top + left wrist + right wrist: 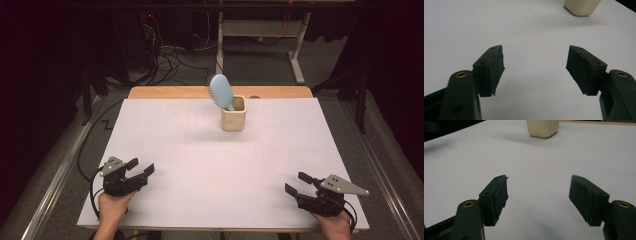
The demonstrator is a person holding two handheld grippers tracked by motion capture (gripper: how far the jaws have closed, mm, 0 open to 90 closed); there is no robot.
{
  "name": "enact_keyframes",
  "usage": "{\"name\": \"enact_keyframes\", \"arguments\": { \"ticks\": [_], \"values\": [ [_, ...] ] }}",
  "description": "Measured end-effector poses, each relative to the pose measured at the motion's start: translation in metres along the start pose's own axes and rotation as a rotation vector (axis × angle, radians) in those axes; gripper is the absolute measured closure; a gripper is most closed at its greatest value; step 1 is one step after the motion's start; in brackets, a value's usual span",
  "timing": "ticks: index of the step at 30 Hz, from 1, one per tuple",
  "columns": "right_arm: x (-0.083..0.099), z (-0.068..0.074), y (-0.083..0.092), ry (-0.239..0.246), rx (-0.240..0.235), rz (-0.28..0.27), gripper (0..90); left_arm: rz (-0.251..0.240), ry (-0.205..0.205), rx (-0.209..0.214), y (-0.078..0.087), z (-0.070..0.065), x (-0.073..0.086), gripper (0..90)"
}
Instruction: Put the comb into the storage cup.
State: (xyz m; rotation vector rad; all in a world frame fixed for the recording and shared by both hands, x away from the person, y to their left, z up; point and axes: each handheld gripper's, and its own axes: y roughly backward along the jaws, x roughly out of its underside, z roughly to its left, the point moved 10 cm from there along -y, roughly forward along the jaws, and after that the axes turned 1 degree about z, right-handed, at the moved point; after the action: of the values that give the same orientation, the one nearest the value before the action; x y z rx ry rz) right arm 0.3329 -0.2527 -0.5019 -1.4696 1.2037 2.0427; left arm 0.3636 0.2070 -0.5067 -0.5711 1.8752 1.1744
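At far centre of the worktop (165,150): cup (233,119) holding hairbrush (221,91), handle down, head tilted up-left. Left tongs (140,167) and right tongs (295,183), both spread and empty, near corners, about equally distant.

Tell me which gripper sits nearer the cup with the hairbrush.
Roughly equal; the left gripper looks slightly nearer. It sits near-left of the cup, the right gripper near-right, both open and well short of it.

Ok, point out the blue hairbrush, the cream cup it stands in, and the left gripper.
blue hairbrush (220,89), high view, on the back of its oval head.
cream cup (233,120), high view, on its front wall.
left gripper (140,167), high view, midway between its open fingertips.
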Motion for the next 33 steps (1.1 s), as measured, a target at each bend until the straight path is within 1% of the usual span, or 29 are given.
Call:
{"name": "enact_keyframes", "arguments": {
  "ticks": [3, 10, 13, 16, 23, 26, 33],
  "values": [
    [0.000, -0.001, 0.000, 0.000, 0.001, -0.003, 32.0, -0.005, 0.004, 0.002, 0.000, -0.001, 0.000, 31.1],
    [-0.001, -0.001, 0.001, -0.003, 0.000, -0.005, 32.0, 0.000, -0.011, -0.010, -0.001, -0.002, 0.004, 31.0],
    [-0.001, -0.001, 0.001, -0.005, 0.000, -0.005, 31.9, 0.010, -0.035, -0.028, -0.002, -0.001, 0.006, 30.2],
    [-0.001, -0.001, 0.001, -0.012, 0.001, -0.009, 31.8, 0.017, -0.046, -0.033, -0.003, -0.001, 0.008, 30.2],
    [-0.001, -0.001, 0.001, -0.014, 0.002, -0.010, 31.9, 0.021, -0.033, -0.020, -0.003, -0.003, 0.013, 30.2],
    [-0.001, -0.001, 0.001, -0.015, 0.002, -0.010, 31.9, 0.017, -0.011, -0.010, -0.004, -0.003, 0.015, 30.1],
    [-0.001, -0.002, 0.001, -0.016, 0.004, -0.007, 31.8, 0.017, -0.015, -0.016, -0.004, -0.005, 0.018, 29.8]
  ]
}}
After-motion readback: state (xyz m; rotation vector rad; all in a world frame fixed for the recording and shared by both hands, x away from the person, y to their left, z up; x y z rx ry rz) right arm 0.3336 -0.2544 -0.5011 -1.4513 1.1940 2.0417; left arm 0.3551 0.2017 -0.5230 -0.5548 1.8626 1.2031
